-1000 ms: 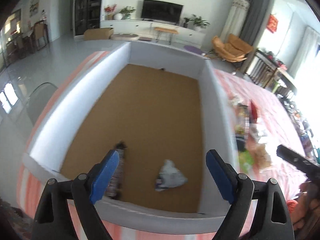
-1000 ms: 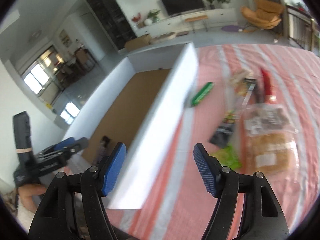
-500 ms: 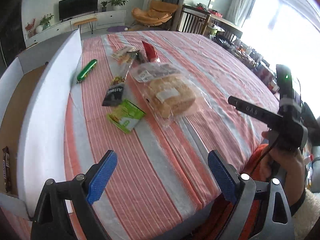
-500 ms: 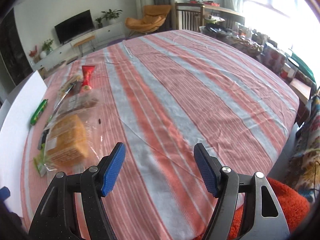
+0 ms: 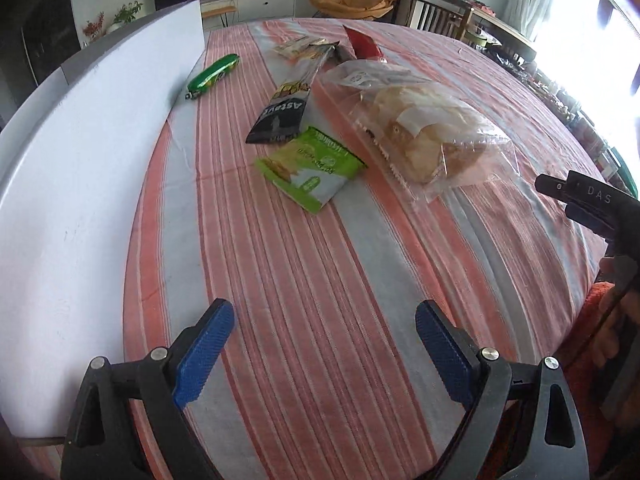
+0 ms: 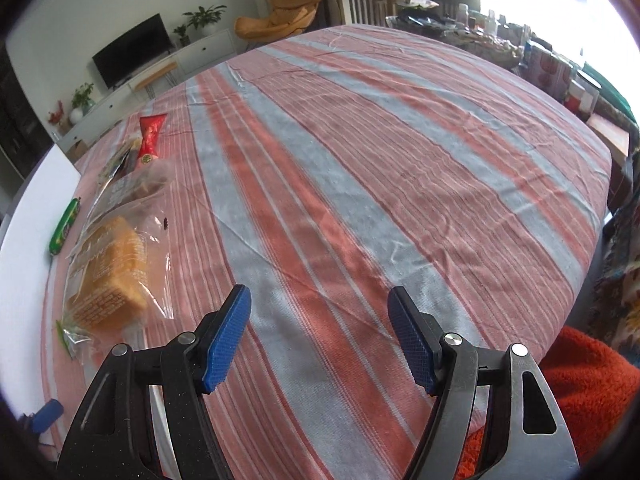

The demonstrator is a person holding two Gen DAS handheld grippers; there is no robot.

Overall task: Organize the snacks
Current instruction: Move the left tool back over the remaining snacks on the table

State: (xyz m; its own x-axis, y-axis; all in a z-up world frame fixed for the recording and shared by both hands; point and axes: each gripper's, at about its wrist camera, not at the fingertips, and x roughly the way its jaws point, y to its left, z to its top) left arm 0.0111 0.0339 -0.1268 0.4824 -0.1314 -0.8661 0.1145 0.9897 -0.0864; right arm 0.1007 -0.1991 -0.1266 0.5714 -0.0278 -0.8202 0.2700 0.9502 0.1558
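Snacks lie on the striped tablecloth. A clear bag of bread is the largest. Beside it lie a green packet, a black sachet, a green bar and a red pouch. My left gripper hangs open over bare cloth, well short of the green packet. My right gripper is open too, nothing between its blue pads, with the bread to its left. The white box wall stands along the left.
The table's near edge curves close below both grippers. The right gripper's body and a hand show at the right of the left wrist view. An orange sleeve, a cluttered side table and a TV lie beyond.
Both views have swung away from the box interior to the tabletop and sunk lower. In the last half second the left gripper has drawn closer to the snacks; both jaws stay wide apart.
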